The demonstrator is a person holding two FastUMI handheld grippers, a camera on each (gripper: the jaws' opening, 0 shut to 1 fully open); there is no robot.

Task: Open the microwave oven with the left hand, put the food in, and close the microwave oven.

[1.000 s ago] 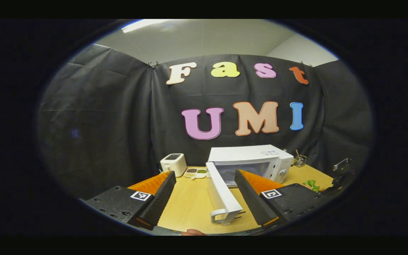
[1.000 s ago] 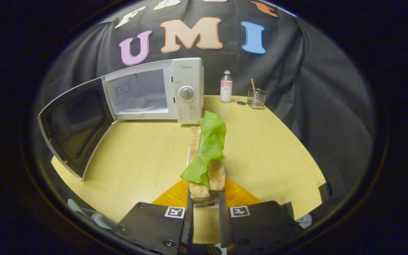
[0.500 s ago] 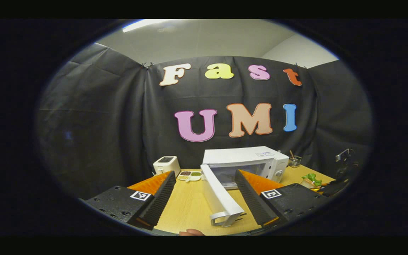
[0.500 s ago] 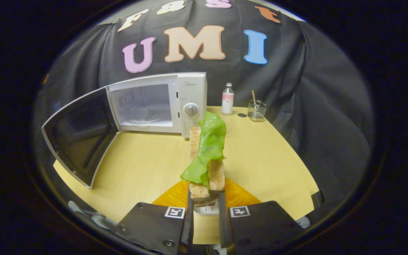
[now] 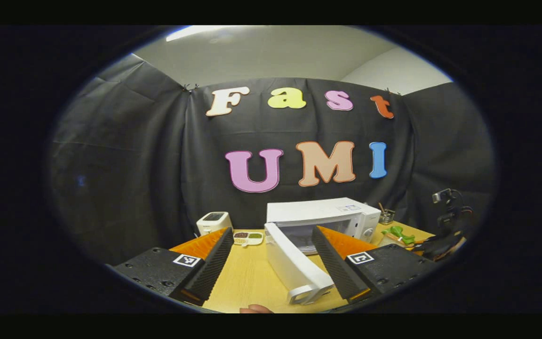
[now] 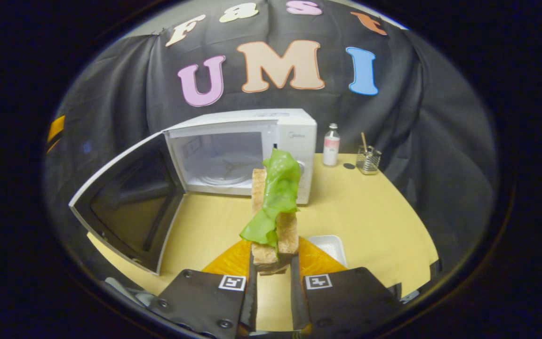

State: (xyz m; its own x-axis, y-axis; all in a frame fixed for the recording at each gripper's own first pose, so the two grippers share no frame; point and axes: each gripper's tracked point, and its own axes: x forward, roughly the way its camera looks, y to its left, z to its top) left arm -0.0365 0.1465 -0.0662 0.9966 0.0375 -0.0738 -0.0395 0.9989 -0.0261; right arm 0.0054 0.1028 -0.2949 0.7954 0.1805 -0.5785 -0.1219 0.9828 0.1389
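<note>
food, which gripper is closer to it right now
Right. The right gripper is clamped on the food, while the left gripper is open beside the microwave door, well away.

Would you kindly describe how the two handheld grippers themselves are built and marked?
The left gripper and the right gripper each have two black blocky finger mounts carrying small square black-and-white tags. The left gripper's fingers are ribbed wedges.

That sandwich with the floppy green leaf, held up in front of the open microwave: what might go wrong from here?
The lettuce leaf drapes loosely over the bread, so it could slide off on the way in. The right gripper holds only the bread's near end, and the far end may dip or snag on the microwave opening. The open door juts over the table where an arm could bump it.
</note>
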